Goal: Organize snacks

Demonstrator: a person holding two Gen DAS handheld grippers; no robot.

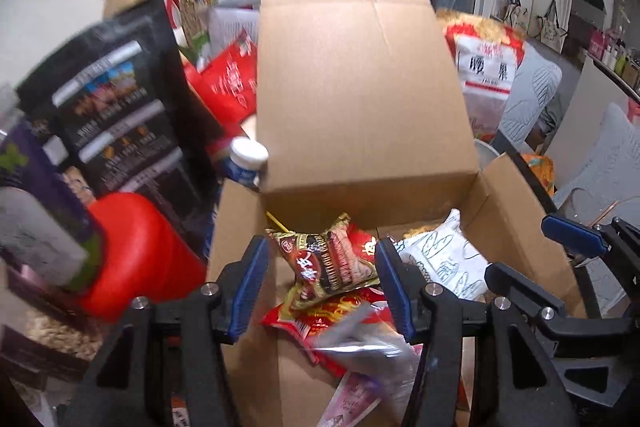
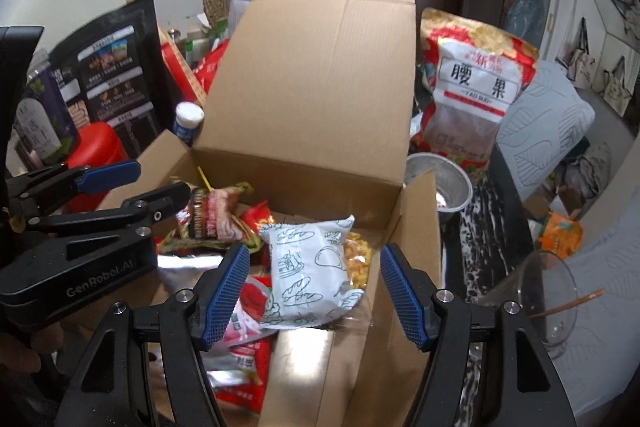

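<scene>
- Left wrist view: the left gripper (image 1: 322, 285) hangs spread wide, holding nothing, over the cardboard box (image 1: 360, 99); a dark red snack packet (image 1: 328, 259) lies just ahead between its fingers.
- Right wrist view: the right gripper (image 2: 314, 293) is likewise spread and empty, a white bread packet (image 2: 308, 277) lying in the box between its fingers.

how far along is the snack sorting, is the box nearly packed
Partly done. Several packets already lie in the cardboard box, including a white bread-print packet. Both the left gripper and right gripper are open and empty above it. A large cashew bag still stands outside.
</scene>
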